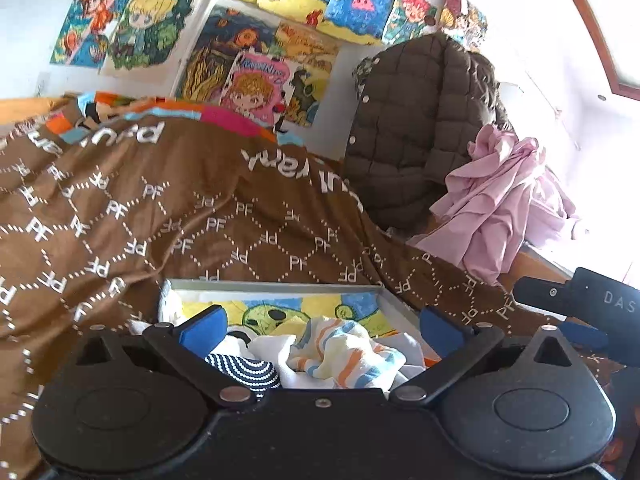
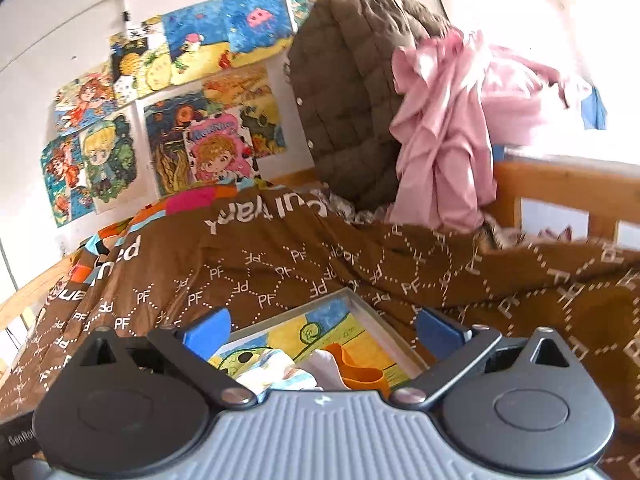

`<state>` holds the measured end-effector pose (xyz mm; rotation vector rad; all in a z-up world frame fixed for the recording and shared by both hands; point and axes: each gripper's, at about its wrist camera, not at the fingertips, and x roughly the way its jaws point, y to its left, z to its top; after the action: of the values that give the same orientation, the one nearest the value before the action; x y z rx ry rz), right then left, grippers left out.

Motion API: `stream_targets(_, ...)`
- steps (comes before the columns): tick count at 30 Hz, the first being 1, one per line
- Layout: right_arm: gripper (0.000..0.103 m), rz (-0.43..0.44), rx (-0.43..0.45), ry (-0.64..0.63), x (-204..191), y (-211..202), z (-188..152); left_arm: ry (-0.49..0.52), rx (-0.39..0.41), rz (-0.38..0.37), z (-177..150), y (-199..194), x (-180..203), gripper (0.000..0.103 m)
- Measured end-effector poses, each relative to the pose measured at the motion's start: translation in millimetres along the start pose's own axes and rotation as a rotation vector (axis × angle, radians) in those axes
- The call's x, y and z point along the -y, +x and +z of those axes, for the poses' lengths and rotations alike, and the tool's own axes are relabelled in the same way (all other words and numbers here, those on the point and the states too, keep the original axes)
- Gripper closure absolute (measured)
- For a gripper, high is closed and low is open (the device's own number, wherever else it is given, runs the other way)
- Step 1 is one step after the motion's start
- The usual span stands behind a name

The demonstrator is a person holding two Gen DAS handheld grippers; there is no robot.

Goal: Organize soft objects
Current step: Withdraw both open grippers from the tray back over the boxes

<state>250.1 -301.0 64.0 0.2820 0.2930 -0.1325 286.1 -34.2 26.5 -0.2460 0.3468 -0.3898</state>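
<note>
A shallow grey-rimmed box (image 1: 276,286) with a cartoon picture inside lies on the brown bedspread. In it lie soft items: a white cloth with orange and blue stripes (image 1: 340,354), a navy dotted sock (image 1: 246,370) and white fabric. My left gripper (image 1: 322,326) hovers over them, open, nothing between its blue pads. From the right wrist view the same box (image 2: 362,300) holds an orange piece (image 2: 360,372) and pale cloths (image 2: 280,372). My right gripper (image 2: 322,330) is open above the box. The right gripper's black body (image 1: 576,300) shows at the left view's right edge.
The brown "PF" bedspread (image 1: 160,208) covers the bed. A brown quilted jacket (image 1: 408,128) and a pink garment (image 1: 492,204) hang at the far right by a wooden bed rail (image 2: 560,188). Colourful drawings (image 1: 240,40) cover the wall behind.
</note>
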Motion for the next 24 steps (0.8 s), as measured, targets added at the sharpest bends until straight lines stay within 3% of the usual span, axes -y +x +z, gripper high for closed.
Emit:
stream_targets(9, 0.0, 0.023, -0.008, -0.06, -12.3, -49.6, -10.1, 0.024, 0.009, 0.036, 0.5, -51.7, 10.3, 0.001)
stream_targets(24, 0.0, 0.022, -0.039, -0.104, -10.0, -120.4, -44.7, 0.033, -0.056, 0.108, -36.8, -129.8, 21.3, 0.001)
